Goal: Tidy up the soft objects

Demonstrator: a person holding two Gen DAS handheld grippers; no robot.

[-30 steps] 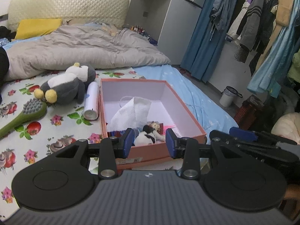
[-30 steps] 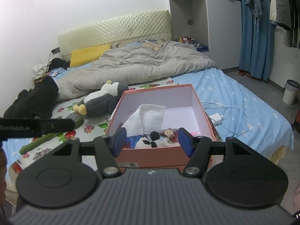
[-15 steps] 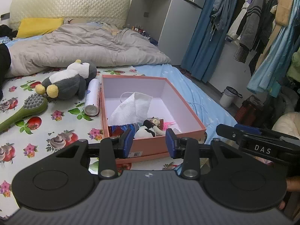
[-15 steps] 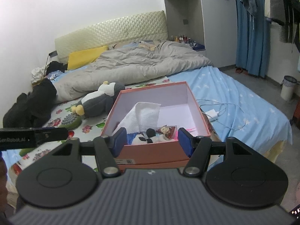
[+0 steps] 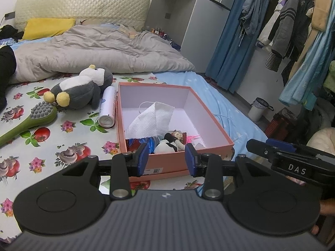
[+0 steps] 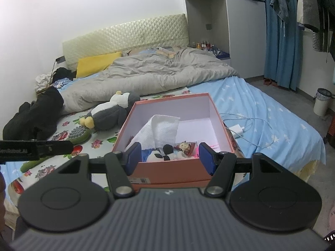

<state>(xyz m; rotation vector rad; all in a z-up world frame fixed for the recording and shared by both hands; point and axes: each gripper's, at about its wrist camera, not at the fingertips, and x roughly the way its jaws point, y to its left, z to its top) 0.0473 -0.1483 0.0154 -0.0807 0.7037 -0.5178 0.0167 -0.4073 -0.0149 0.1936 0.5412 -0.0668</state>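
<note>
Where the left wrist view looks down along the left claw (image 5: 166,156), its blue pads are seen spread with nothing pinched; beyond them a pink box (image 5: 209,113) is set on the bed (image 5: 41,142), holding a white cloth (image 5: 152,119) and a small panda toy (image 5: 167,145); a plush penguin (image 5: 81,90) is laid left of the box — beside a spray can (image 5: 107,108). In the right wrist view the right claw (image 6: 169,159) is likewise held spread and empty before the box (image 6: 175,171); the penguin (image 6: 111,113) is seen at its left.
</note>
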